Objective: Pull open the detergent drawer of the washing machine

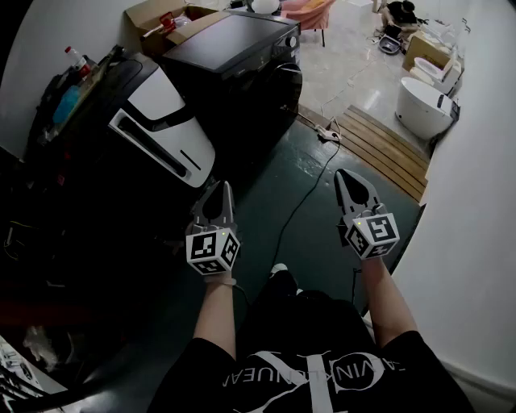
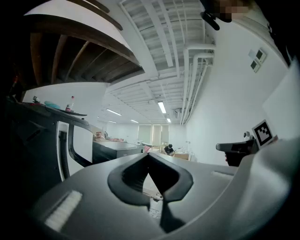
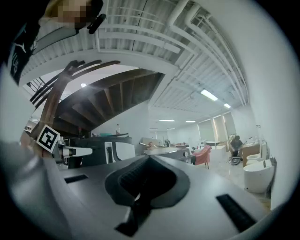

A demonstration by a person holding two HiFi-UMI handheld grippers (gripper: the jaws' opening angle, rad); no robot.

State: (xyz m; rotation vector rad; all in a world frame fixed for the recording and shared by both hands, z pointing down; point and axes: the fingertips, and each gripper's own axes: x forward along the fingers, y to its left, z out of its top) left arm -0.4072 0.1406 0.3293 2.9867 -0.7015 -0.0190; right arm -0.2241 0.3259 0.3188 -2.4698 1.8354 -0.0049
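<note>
Two dark washing machines stand at the left. The near one (image 1: 153,121) has a white front panel (image 1: 165,129), and a black one (image 1: 234,48) stands behind it. I cannot pick out the detergent drawer. My left gripper (image 1: 221,189) is held level in the air just right of the near machine, apart from it, its jaws shut and empty. My right gripper (image 1: 345,176) hovers over the dark floor further right, also shut and empty. In the left gripper view the jaws (image 2: 149,154) meet at the tip, with the white panel (image 2: 79,145) at the left. The right gripper's jaws (image 3: 149,157) meet too.
A cable (image 1: 302,202) runs across the dark floor to a power strip (image 1: 329,133). Wooden slats (image 1: 387,149) and white toilets (image 1: 423,105) lie to the far right, beside a white wall. A cardboard box (image 1: 161,20) and a bottle (image 1: 74,58) sit behind the machines.
</note>
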